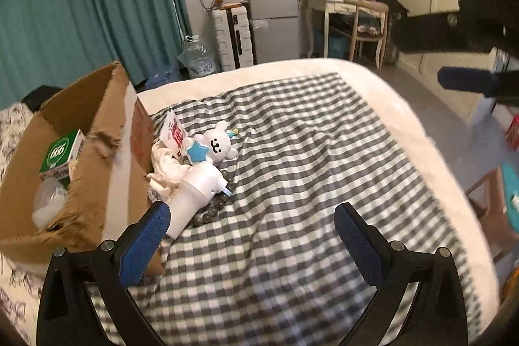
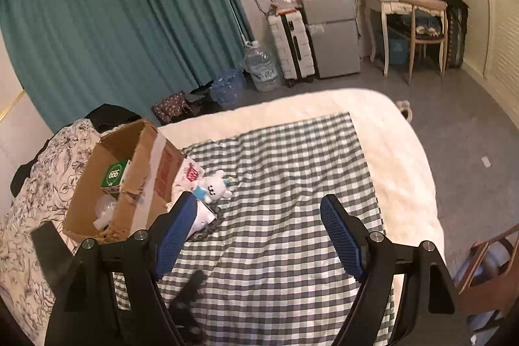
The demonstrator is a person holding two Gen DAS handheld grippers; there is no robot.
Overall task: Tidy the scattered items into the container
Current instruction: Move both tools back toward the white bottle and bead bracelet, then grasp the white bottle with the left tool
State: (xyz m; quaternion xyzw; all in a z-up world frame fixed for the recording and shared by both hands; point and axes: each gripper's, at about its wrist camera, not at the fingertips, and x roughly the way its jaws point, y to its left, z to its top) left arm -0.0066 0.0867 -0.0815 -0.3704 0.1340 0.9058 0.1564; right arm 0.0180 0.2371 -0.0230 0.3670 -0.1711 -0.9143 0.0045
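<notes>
Clutter lies bunched against the cardboard box (image 1: 107, 151) on the checked blanket (image 1: 308, 151) — a white plush toy (image 1: 219, 143), a white handheld fan (image 1: 198, 193) lying over a bead bracelet (image 1: 211, 209), a cloth and a packet. Both claws stand wide and hold nothing: left gripper (image 1: 253, 235), right gripper (image 2: 259, 235). Best to take the fan first with the left one — straddle its handle, close firmly, lift clear of the beads, then drop it over the box rim.
</notes>
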